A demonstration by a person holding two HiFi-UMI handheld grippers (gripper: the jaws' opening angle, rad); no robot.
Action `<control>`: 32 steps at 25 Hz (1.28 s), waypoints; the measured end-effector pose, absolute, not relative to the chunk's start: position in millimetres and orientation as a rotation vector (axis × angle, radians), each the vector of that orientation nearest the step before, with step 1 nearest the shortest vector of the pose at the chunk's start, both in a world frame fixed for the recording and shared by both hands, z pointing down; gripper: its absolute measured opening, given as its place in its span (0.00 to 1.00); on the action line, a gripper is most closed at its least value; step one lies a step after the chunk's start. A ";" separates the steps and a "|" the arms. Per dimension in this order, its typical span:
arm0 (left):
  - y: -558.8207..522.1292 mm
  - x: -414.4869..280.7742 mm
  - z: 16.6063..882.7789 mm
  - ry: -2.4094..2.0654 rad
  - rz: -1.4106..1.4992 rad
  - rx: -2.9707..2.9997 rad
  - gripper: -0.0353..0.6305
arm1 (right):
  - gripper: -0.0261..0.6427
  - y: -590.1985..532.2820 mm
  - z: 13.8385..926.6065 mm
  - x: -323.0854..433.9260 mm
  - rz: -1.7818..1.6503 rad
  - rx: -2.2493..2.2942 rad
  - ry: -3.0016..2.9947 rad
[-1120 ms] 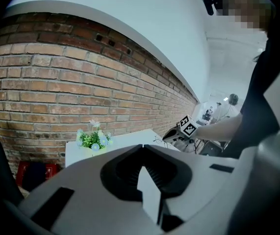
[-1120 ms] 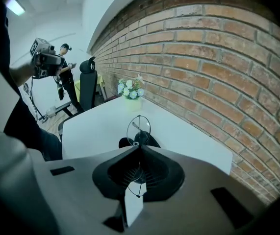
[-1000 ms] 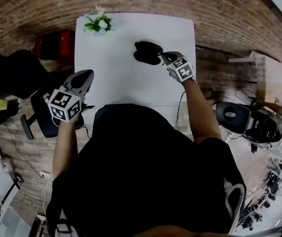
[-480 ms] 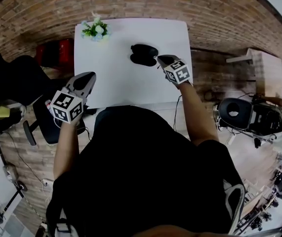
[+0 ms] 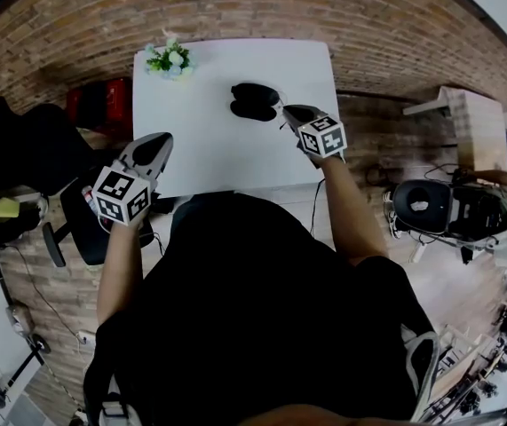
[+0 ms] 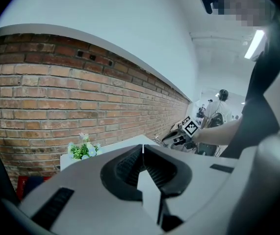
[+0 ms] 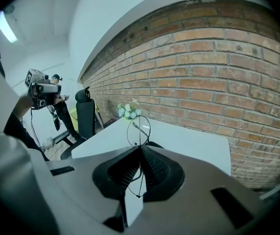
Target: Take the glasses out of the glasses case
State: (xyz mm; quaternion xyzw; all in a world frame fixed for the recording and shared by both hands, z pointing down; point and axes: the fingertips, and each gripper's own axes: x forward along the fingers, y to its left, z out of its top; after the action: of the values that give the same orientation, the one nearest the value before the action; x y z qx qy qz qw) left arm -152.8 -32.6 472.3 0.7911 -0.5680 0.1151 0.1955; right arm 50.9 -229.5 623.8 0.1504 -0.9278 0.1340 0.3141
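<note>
A black glasses case (image 5: 255, 102) lies open on the white table (image 5: 200, 140), towards its far right. My right gripper (image 5: 289, 112) hovers just at the case's near right side. In the right gripper view its jaws (image 7: 140, 147) are shut on thin wire-framed glasses (image 7: 139, 130), with one round lens standing up above the fingertips. The case (image 7: 154, 144) is mostly hidden behind those jaws. My left gripper (image 5: 157, 140) hangs off the table's left edge, shut with nothing in it (image 6: 142, 147).
A small pot of white flowers (image 5: 170, 59) stands at the table's far left corner. A black chair (image 5: 22, 145) and a red object (image 5: 102, 100) sit left of the table. Brick wall lies behind the table. An office chair (image 7: 86, 112) stands beyond the table's left end.
My right gripper has drawn back slightly from the case toward me, with the glasses in its jaws. The left gripper has hardly moved.
</note>
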 end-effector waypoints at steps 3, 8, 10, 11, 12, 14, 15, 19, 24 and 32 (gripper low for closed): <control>-28.6 -145.9 470.5 -1.593 0.326 2.225 0.07 | 0.08 -224.7 622.6 61.4 0.409 0.409 -2.462; -22.1 -138.1 467.7 -1.597 0.328 2.234 0.07 | 0.08 -219.9 614.8 74.4 0.419 0.433 -2.480; -19.3 -134.7 468.4 -1.594 0.334 2.236 0.07 | 0.08 -217.0 612.3 78.2 0.425 0.433 -2.487; -17.9 -132.7 469.0 -1.592 0.336 2.236 0.07 | 0.08 -215.0 611.0 80.3 0.435 0.433 -2.492; -16.6 -130.5 469.7 -1.589 0.338 2.237 0.07 | 0.08 -212.7 609.5 82.6 0.449 0.434 -2.498; -14.4 -126.3 470.3 -1.584 0.338 2.239 0.07 | 0.08 -208.1 605.6 87.0 0.476 0.436 -2.511; -13.6 -124.7 470.3 -1.581 0.340 2.241 0.07 | 0.08 -206.1 603.0 88.6 0.486 0.437 -2.518; -11.6 -118.7 468.5 -1.575 0.337 2.252 0.07 | 0.08 -200.0 590.1 94.8 0.495 0.446 -2.545; -9.9 -109.2 462.4 -1.579 0.329 2.277 0.07 | 0.08 -195.4 577.7 107.3 0.487 0.463 -2.565; -5.2 -95.3 460.9 -1.547 0.355 2.305 0.07 | 0.08 -184.9 565.0 123.1 0.491 0.492 -2.584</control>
State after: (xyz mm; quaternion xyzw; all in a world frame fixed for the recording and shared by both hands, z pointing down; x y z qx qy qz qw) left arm -95.3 -5.2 460.9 0.8116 -0.5446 0.1248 0.1706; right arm 123.1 -184.9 565.0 0.1787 -0.9396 0.1786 0.2308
